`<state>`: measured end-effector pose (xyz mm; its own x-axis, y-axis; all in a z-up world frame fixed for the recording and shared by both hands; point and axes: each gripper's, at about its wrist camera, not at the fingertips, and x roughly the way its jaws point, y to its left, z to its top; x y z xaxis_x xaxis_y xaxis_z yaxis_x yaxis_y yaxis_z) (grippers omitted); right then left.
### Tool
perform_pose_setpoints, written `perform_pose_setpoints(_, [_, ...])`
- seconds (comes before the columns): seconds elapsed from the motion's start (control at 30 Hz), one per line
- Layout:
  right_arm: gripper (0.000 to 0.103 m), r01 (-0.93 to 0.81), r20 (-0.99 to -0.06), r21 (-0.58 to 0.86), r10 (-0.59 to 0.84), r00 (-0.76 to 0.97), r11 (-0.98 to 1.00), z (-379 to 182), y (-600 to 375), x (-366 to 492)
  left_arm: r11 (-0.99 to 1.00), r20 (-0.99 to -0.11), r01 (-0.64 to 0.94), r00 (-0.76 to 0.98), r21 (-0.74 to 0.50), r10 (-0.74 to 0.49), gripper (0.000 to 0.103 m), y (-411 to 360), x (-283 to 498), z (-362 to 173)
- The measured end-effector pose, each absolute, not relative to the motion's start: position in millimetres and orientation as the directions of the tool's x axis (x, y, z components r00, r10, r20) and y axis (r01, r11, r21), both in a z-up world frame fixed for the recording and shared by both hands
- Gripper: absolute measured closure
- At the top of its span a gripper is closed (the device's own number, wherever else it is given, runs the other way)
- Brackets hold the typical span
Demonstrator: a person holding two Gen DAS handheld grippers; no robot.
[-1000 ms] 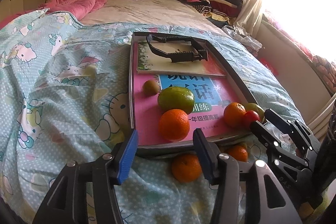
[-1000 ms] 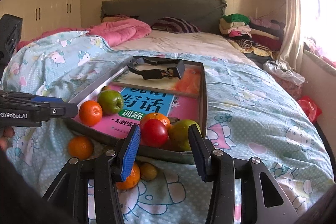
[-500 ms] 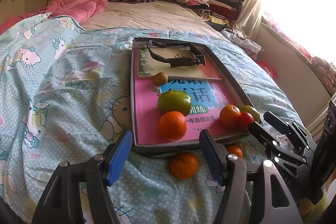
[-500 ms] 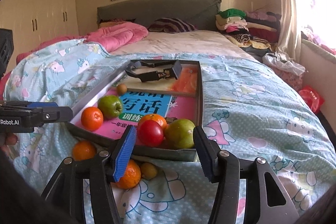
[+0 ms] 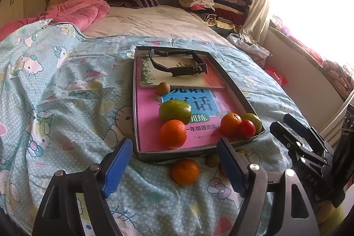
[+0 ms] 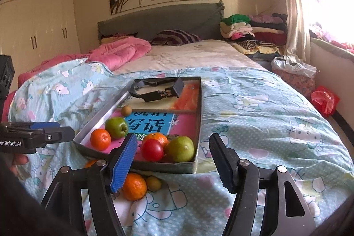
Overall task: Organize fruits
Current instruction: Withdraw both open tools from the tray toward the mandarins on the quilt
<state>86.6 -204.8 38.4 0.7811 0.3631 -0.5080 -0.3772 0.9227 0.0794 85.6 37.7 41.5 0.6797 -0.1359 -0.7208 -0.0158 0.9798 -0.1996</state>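
Fruits: six in tray

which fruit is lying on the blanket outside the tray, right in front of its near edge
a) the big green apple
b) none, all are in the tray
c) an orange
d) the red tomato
c: an orange rests on the blanket just before the tray, near a small brownish fruit; the red tomato lies inside the tray.

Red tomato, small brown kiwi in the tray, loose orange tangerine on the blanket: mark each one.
Red round tomato (image 6: 152, 149): right wrist view, centre of its skin.
Small brown kiwi (image 5: 163, 88): left wrist view, its middle.
Loose orange tangerine (image 5: 185, 171): left wrist view, its top face.
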Motion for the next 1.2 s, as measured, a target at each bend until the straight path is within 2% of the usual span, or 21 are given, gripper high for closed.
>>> perform_pose_setpoints(0.73, [0.033,-0.483,-0.601,0.103,0.442,0.666,0.869,20.6,-181.9,63.3,0.986,-0.743,0.032,0.654,-0.163,-0.144,0.024,25.5,71.2,35.2])
perform_pose_setpoints(0.83, [0.028,-0.492,-0.612,0.105,0.446,0.653,0.865,17.4,-178.5,60.8,0.986,-0.745,0.035,0.651,-0.162,-0.145,0.022,24.6,70.5,33.7])
perform_pose_setpoints(1.2, [0.028,-0.512,-0.679,0.092,0.43,0.596,0.854,-5.0,-165.3,61.2,0.983,-0.769,0.04,0.617,-0.18,-0.166,0.022,25.3,70.3,18.5])
